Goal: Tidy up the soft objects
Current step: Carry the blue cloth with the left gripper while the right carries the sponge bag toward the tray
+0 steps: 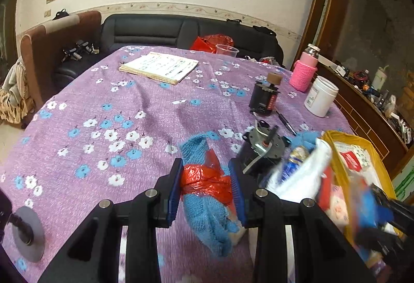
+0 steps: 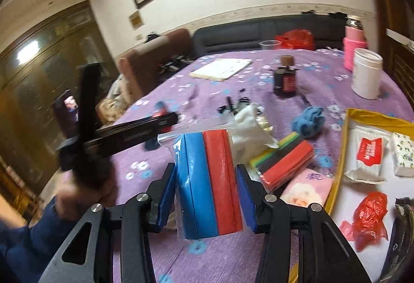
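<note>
Here, left jaws clamp blue cloth [image 1: 207, 205], right jaws grip foam bag [image 2: 207, 184], tissues [image 2: 367, 156] in yellow box [image 2: 341, 153]

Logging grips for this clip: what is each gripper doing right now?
Left gripper: shut on a blue knitted cloth tied with red plastic.
Right gripper: shut on a bagged blue-and-red foam pack.

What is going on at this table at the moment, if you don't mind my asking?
A person is sorting soft things on a purple flowered tablecloth. The left hand-held gripper is shut on a blue knitted cloth tied with red plastic. The right hand-held gripper grips a clear bag of blue and red foam sheets. A yellow-rimmed tray at the right already holds tissue packs.
</note>
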`<state>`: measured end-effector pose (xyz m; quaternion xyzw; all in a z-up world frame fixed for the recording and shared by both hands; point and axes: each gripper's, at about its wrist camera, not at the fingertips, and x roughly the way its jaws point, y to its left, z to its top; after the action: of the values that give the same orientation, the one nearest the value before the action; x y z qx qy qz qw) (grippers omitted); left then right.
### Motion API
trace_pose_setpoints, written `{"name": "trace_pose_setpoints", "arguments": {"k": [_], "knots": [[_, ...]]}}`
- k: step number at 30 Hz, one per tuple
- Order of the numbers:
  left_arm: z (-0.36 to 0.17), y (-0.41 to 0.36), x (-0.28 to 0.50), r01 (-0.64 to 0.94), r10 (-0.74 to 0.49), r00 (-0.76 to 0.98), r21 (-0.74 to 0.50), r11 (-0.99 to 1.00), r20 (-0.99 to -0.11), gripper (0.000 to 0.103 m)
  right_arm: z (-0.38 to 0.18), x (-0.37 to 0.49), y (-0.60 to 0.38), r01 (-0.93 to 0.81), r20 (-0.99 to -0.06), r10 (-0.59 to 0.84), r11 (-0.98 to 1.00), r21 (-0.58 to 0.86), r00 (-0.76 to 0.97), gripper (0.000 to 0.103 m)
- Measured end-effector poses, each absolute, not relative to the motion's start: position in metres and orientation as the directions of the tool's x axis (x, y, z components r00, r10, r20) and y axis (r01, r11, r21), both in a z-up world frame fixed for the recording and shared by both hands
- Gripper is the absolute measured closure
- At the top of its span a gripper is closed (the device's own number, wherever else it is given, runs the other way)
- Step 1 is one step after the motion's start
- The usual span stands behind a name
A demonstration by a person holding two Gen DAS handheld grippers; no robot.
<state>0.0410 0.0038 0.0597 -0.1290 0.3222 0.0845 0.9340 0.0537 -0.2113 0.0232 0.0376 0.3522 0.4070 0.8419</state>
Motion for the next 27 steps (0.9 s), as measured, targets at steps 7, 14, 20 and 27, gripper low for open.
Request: {"name": "trace_pose_setpoints", "arguments": {"k": [7, 14, 20, 27], "knots": [[0.06, -0.005, 0.003, -0.218, 0.059, 0.801, -0.2, 0.955, -0.595, 0.069, 0.015, 0.045, -0.212, -0.627, -0.535, 0.711, 0.684, 0.373, 0.457, 0.053], [0.044, -0.012, 0.003, -0.216, 0.072, 0.806, -0.179, 0.96, -0.587, 0.069, 0.0, 0.044, -0.199, -0.578, -0.532, 0.659, 0.742, 0.341, 0.532, 0.053], [0.041, -0.015, 0.005, -0.223, 0.101, 0.818, -0.15, 0.963, -0.566, 0.069, 0.001, 0.043, -0.197, -0.546, -0.486, 0.613, 0.786, 0.292, 0.623, 0.053], [0.04, -0.023, 0.007, -0.219, 0.126, 0.824, -0.106, 0.97, -0.552, 0.069, -0.001, 0.047, -0.196, -0.558, -0.457, 0.608, 0.789, 0.257, 0.649, 0.053]]}}
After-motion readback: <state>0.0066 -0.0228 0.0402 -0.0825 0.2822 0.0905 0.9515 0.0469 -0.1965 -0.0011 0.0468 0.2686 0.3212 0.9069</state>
